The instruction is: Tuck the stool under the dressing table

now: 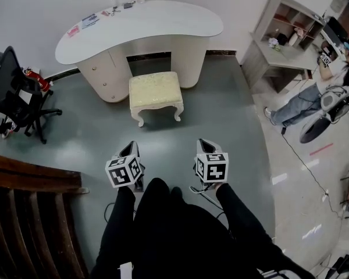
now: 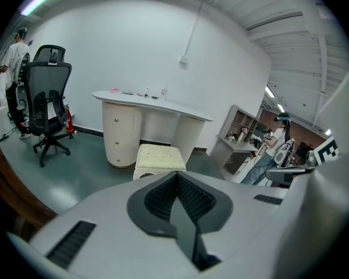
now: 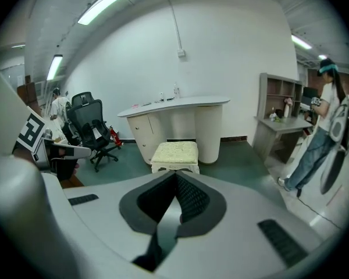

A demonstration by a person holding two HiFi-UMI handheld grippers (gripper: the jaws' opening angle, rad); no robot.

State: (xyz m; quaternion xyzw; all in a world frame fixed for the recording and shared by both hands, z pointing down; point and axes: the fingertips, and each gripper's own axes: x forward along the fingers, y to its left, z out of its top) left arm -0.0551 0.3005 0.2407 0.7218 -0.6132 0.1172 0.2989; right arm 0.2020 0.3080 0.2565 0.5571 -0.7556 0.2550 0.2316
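Note:
The stool (image 1: pixel 155 92), with a cream cushion and white curved legs, stands on the grey-green floor just in front of the white curved dressing table (image 1: pixel 139 25), outside its knee gap. Both grippers hang well short of it, near the person's legs. My left gripper (image 1: pixel 131 148) and right gripper (image 1: pixel 205 144) are both shut on nothing. The left gripper view has the stool (image 2: pixel 159 156) and the table (image 2: pixel 157 106) beyond the closed left gripper (image 2: pixel 176 176). From the right gripper (image 3: pixel 175 176), also closed, the stool (image 3: pixel 175 152) shows straight ahead below the table (image 3: pixel 180 104).
A black office chair (image 1: pixel 14 92) stands at the left, and dark wooden furniture (image 1: pixel 29 214) sits at the near left. At the right are a grey desk with shelves (image 1: pixel 285 34), a person (image 1: pixel 314 97) and a cable on the floor (image 1: pixel 305 161). Small items lie on the tabletop.

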